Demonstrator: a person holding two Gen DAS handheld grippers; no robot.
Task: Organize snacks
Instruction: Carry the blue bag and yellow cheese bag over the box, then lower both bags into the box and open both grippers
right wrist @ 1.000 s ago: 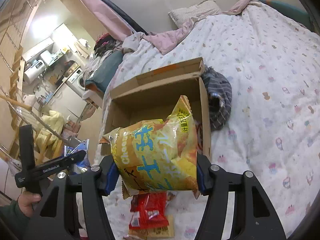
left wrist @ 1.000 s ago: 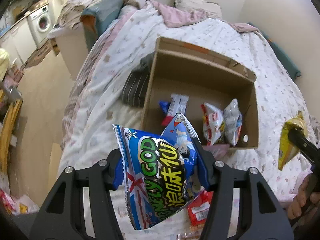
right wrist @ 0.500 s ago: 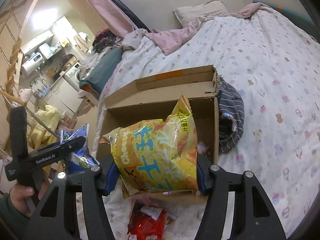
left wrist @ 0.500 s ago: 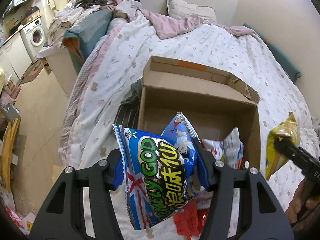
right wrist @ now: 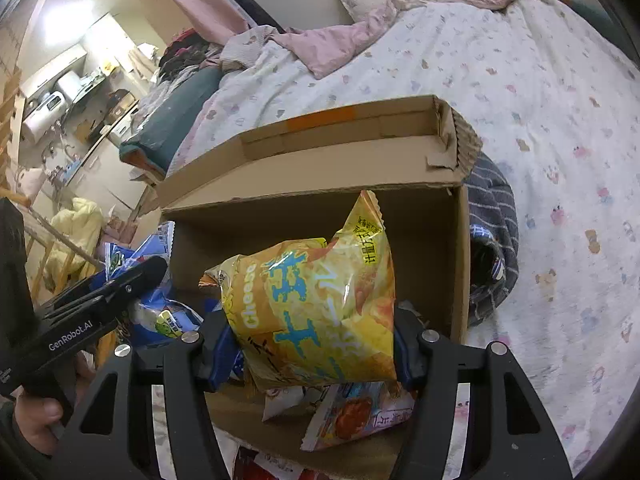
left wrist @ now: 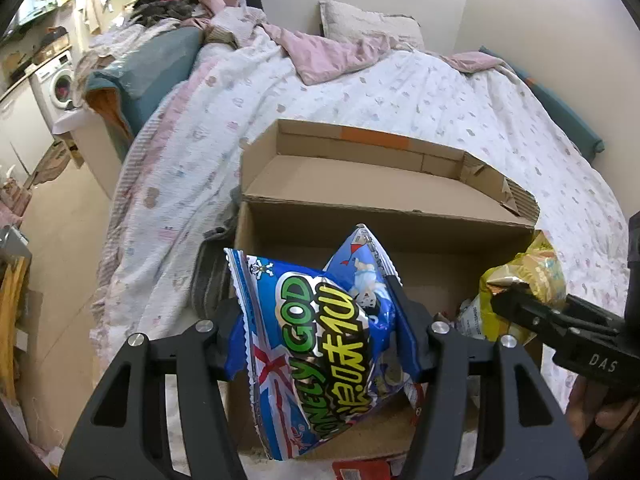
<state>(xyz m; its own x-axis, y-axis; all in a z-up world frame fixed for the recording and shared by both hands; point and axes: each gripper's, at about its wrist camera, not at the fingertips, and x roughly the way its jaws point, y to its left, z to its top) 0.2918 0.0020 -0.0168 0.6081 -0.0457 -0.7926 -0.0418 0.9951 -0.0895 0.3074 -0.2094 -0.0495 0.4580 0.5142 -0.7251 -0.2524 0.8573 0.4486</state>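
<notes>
Two bags are being held over the cardboard box [left wrist: 384, 200]: blue "LONELY GOD" bag [left wrist: 320, 332] clamped by left gripper [left wrist: 320, 336], yellow "Cheese" bag [right wrist: 316, 312] (Chinese lettering) by right gripper [right wrist: 316, 344].

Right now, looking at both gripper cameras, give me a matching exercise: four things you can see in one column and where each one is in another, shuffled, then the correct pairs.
Things:
1. blue Lonely God snack bag
2. yellow cheese snack bag
3. striped grey garment
4. pink blanket

Places:
A. on the bed against the outside of the cardboard box
B. clamped in the right gripper
C. crumpled near the pillow at the far end of the bed
D. clamped in the left gripper

Pairs: 1-D, 2-B, 3-A, 4-C
</notes>
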